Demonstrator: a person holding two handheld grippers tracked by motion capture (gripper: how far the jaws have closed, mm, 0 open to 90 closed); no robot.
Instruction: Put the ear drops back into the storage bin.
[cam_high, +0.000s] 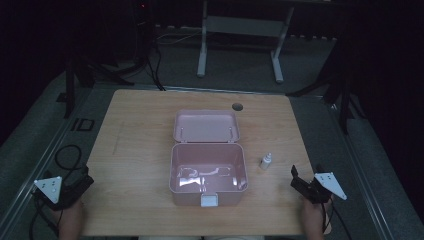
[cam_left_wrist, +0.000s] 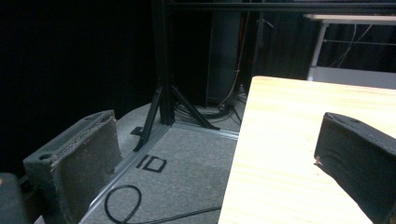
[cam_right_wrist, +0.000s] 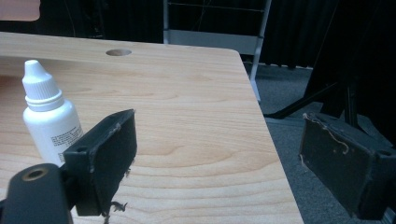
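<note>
The left claw (cam_left_wrist: 219, 154) gapes wide, straddling the wooden table's (cam_left_wrist: 289, 140) edge.

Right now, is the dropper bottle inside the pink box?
No, the dropper bottle stands upright on the table, just right of the open pink box.

The high view looks down and forward over the whole pale wooden bench (cam_high: 140, 150). The left gripper view sits low at the bench's left edge (cam_left_wrist: 280, 154), facing forward; the right gripper view skims its right side, sharing the small white dropper bottle (cam_right_wrist: 49, 112) (cam_high: 266, 161).
</note>
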